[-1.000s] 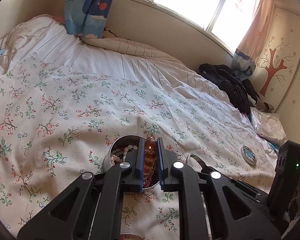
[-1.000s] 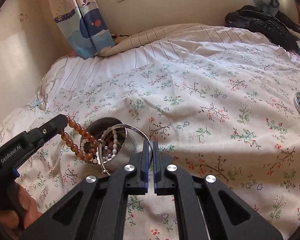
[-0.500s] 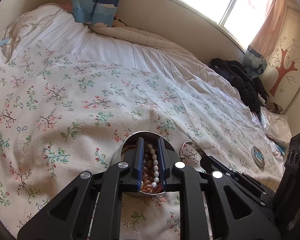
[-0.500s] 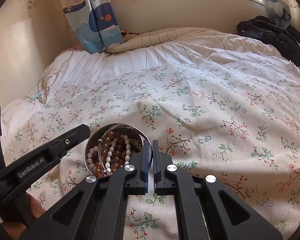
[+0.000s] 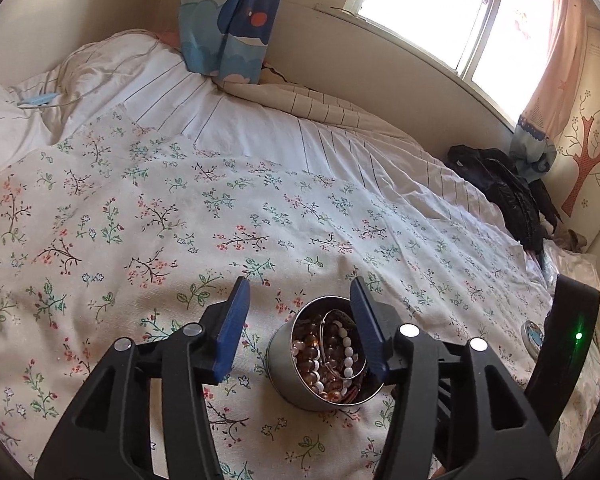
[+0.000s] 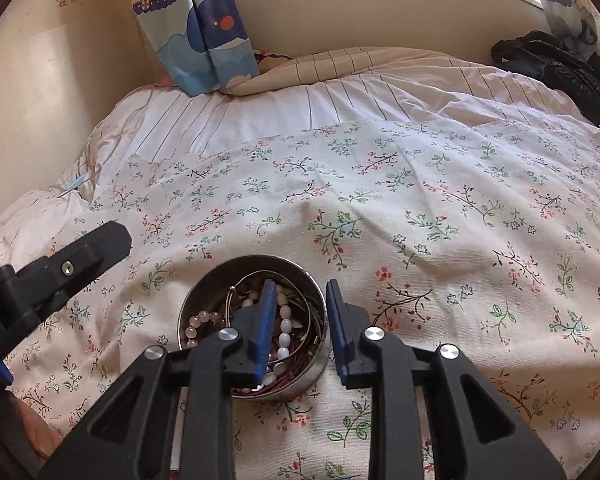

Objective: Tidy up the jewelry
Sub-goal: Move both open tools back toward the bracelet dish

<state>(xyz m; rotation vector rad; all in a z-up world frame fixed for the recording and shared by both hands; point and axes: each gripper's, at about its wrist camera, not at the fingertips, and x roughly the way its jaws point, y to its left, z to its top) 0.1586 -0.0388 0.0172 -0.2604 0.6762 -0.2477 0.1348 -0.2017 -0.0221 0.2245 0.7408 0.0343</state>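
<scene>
Left wrist view: my left gripper (image 5: 298,322) hangs over the bed with its blue-padded jaws spread wide and nothing between them. The round metal tin (image 5: 284,376) stands on the floral bedspread (image 5: 160,220) just inside the right finger, which overlaps its far rim; the left finger is well clear of it. Inside the tin lies a tangle of jewelry (image 5: 328,356): amber-brown beads, white beads and a thin metal bangle.

From the right wrist camera, my right gripper (image 6: 298,322) is partly open and holds nothing. Its left finger sits in front of the tin (image 6: 188,320) mouth, over the bead strands (image 6: 284,332), while its right finger is just outside the tin's right wall. I cannot tell whether either finger touches the rim. The left tool's black finger shows at the left edge, apart from the tin.

Beyond the tin the bedspread gives way to a white striped sheet (image 5: 260,120). A small round lid-like object (image 5: 534,334) lies at the bedspread's right edge, half hidden behind the right tool's body. A black jacket (image 5: 504,192) is heaped at the far right, and a blue whale-print curtain (image 5: 228,20) hangs by the wall under the bright window (image 5: 460,12). The tin's lower contents are hidden beneath the upper strands.
</scene>
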